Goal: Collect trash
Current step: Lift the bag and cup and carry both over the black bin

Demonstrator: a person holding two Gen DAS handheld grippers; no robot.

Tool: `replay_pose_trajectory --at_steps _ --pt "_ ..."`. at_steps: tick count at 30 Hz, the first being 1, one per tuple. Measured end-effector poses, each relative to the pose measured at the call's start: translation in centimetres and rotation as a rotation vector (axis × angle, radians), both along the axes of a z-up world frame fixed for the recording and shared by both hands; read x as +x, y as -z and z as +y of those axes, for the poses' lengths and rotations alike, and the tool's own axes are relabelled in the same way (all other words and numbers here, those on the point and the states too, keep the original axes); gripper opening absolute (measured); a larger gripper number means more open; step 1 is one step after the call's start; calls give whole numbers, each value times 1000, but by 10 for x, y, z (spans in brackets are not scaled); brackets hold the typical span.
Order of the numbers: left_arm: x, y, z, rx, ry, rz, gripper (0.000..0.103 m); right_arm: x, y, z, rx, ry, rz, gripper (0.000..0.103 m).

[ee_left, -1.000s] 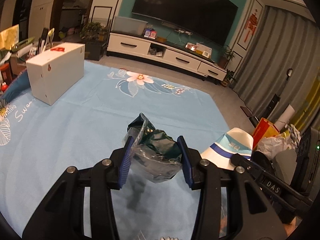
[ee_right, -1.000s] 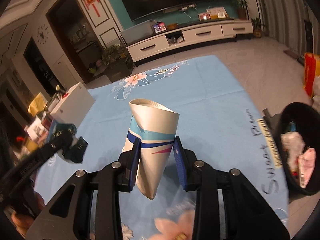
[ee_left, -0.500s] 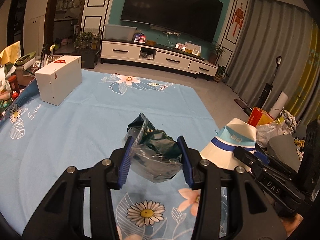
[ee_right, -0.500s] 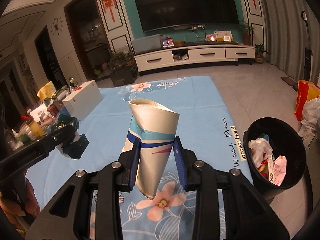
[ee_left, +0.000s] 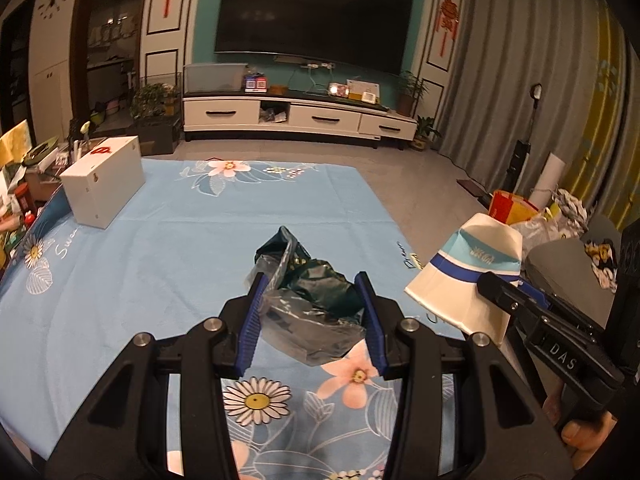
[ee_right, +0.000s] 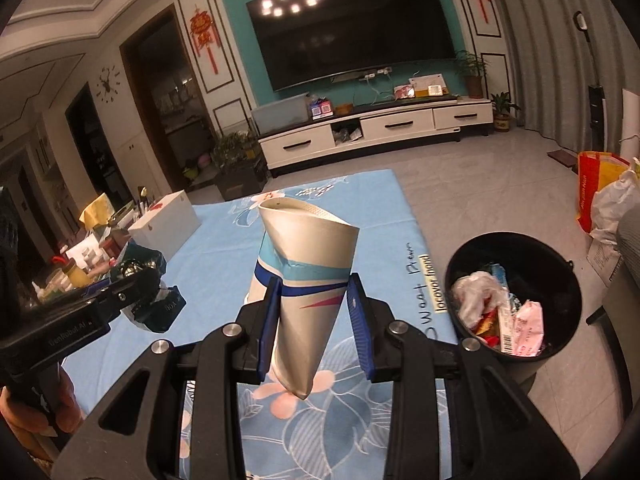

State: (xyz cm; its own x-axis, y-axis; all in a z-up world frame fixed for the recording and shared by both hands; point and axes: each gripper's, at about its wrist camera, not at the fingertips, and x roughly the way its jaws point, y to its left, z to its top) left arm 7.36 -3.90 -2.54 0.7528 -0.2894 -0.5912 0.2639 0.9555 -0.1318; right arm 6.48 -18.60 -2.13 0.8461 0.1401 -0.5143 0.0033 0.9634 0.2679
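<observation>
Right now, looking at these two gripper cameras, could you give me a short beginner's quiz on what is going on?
1. What does the left gripper hold?
2. True or false: the black bin is empty.
3. The right gripper holds: A) white box, B) squashed paper cup, C) nothing.

Key:
1. A crumpled dark plastic wrapper.
2. False; wrappers and paper scraps lie inside.
3. B, the paper cup, lifted above the blue floral cloth.

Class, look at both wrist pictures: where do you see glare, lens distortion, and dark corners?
Left wrist view: ceiling lights glare on the TV; the curtain bows with fisheye curve; corners are black. Right wrist view: light spots reflect on the TV; the bin interior is dark; the paper cup in the right gripper stays sharp.
</observation>
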Motion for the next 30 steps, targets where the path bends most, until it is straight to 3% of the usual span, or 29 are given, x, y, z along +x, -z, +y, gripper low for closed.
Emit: replay_pose_trajectory --at_steps 30 --pt "12 9 -127 140 218 9 45 -28 21 -102 125 194 -23 35"
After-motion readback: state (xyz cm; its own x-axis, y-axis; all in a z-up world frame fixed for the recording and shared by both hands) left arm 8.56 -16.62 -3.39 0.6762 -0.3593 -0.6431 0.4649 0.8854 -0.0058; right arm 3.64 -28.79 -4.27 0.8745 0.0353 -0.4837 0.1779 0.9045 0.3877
